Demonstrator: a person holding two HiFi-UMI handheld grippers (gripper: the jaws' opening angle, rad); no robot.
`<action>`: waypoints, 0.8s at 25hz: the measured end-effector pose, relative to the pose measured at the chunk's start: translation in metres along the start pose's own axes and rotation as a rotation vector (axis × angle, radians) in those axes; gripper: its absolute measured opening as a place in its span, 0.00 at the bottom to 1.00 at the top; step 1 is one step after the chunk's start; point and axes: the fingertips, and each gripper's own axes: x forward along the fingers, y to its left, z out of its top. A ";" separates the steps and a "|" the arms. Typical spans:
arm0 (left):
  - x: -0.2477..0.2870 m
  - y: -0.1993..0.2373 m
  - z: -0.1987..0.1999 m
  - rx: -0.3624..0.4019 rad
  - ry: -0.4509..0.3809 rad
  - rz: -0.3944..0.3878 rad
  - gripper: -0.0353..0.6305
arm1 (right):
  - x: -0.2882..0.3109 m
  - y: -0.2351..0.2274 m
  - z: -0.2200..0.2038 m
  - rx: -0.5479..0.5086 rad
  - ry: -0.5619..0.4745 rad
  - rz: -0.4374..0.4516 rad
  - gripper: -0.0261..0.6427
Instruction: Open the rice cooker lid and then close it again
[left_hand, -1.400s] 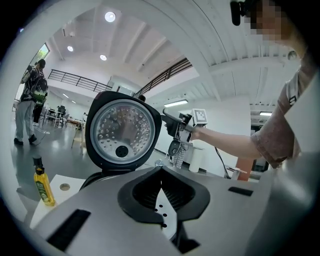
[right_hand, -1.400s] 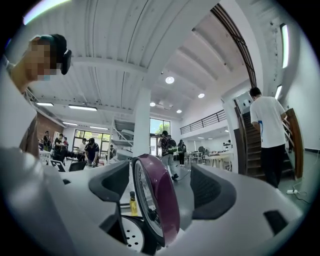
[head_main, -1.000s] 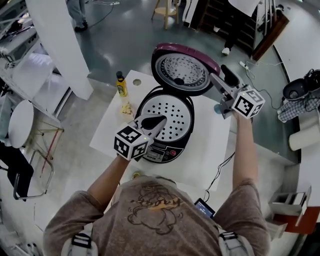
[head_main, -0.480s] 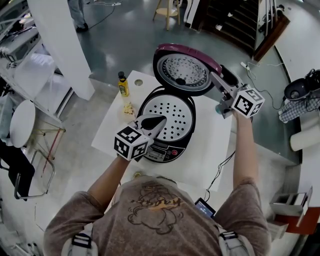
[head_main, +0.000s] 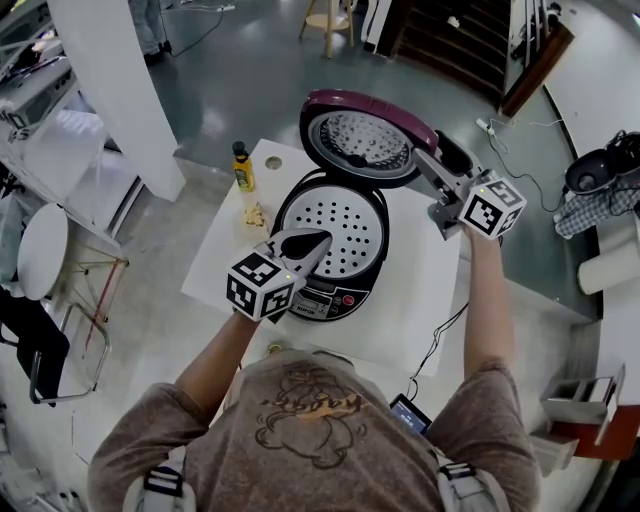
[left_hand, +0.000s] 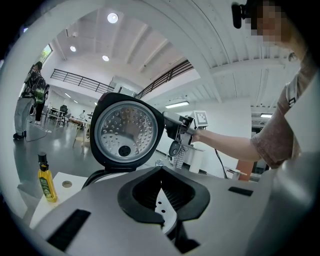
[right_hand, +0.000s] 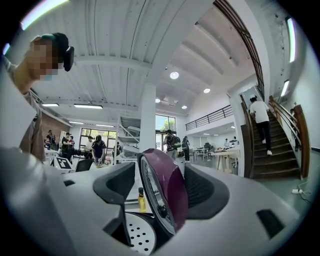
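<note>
The rice cooker stands on a white table with its purple lid raised upright. A perforated metal plate covers the pot. My right gripper is at the lid's right rim. In the right gripper view the lid stands between the jaws of the right gripper. They are opening, with a gap on the lid's inner side. My left gripper hovers shut over the cooker's front, holding nothing. In the left gripper view its tips meet, facing the lid's inner face.
A yellow bottle stands at the table's far left, beside some crumbs. The cooker's cable runs off the right edge to a small device near me. A white pillar and a round chair are on the left.
My right gripper has edged a little left onto the lid's rim. The lid stays upright and my left gripper has not moved.
</note>
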 end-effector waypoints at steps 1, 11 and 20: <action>0.000 0.000 0.000 -0.002 -0.001 -0.001 0.08 | -0.001 0.003 -0.001 -0.003 0.000 0.000 0.50; -0.004 -0.007 0.001 -0.028 -0.027 -0.016 0.08 | -0.017 0.031 -0.011 -0.048 0.002 -0.014 0.49; -0.012 -0.011 -0.004 -0.028 -0.014 -0.012 0.08 | -0.030 0.061 -0.023 -0.070 0.005 0.007 0.49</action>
